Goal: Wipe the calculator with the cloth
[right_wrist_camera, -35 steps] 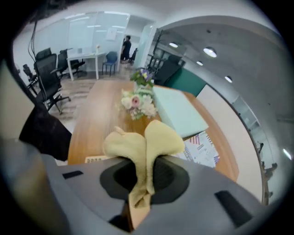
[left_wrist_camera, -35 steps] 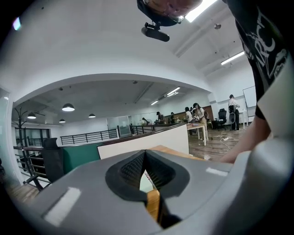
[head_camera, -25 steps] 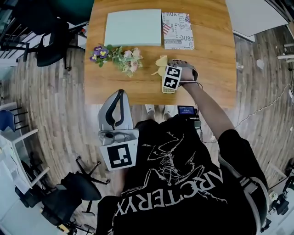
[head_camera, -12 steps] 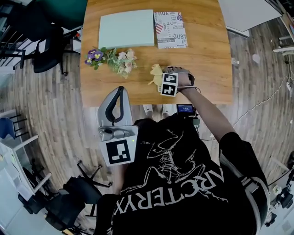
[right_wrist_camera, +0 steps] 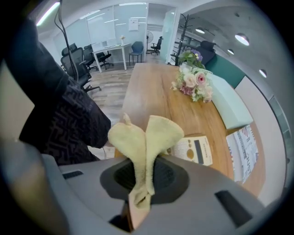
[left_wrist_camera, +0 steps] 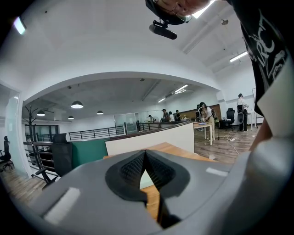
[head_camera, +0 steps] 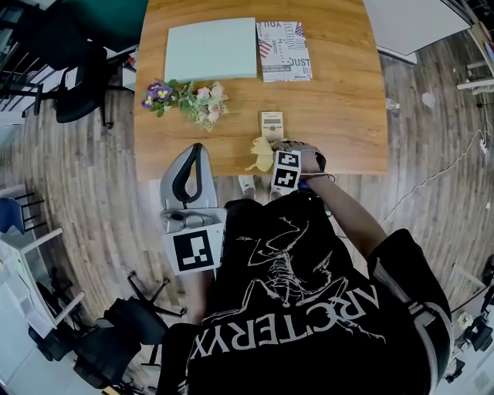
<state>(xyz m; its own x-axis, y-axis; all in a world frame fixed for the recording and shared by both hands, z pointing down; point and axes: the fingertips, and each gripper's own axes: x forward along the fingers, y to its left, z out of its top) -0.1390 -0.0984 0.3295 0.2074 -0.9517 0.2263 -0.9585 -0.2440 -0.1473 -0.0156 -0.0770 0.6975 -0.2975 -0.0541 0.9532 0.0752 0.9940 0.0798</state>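
Right tool (right_wrist_camera: 143, 176): jaws clamped on yellow cloth (right_wrist_camera: 147, 137); cloth folds project past jaw tips. Tool positioned at near edge of bench (head_camera: 340, 92).
Calculator (head_camera: 272, 124): flat on bench, face up, just beyond cloth; contact not discernible.
Left tool (left_wrist_camera: 144, 172): jaws together, nothing between them; positioned at near bench edge, well left of calculator.
Flower bunch (head_camera: 189, 96): on bench, left of calculator.

Around you: one wooden desk (head_camera: 340, 116), light-brown top; grey wood-plank floor (head_camera: 85, 193); black office chairs (head_camera: 77, 77) to your left; white table (head_camera: 421, 23) beyond the desk's right; round ceiling lamps (left_wrist_camera: 76, 105); black railing (left_wrist_camera: 92, 134); white arched ceiling (left_wrist_camera: 115, 46).
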